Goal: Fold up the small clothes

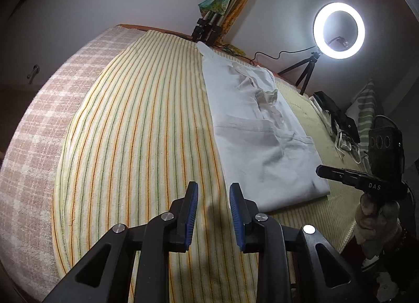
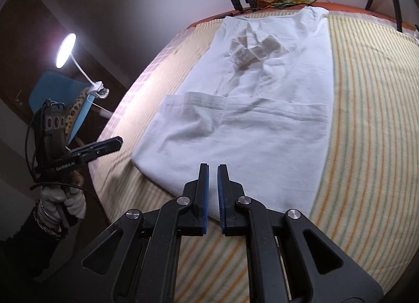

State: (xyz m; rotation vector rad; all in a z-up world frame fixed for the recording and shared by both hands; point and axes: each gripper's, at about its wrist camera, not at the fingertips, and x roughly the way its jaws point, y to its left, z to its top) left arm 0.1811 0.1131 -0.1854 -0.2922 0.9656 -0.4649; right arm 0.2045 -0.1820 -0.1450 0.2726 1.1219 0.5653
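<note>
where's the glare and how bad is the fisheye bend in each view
Left wrist view: the ring light blows out to pure white, and the striped cover bows into a dome. Right wrist view: the clip lamp glares at left, washing the bed edge; the white shirt stays readable.

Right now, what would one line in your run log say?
task: fold small clothes | white shirt: partly folded on striped bedsheet | left gripper: open, empty | right gripper: narrow gap, empty, over shirt hem
</note>
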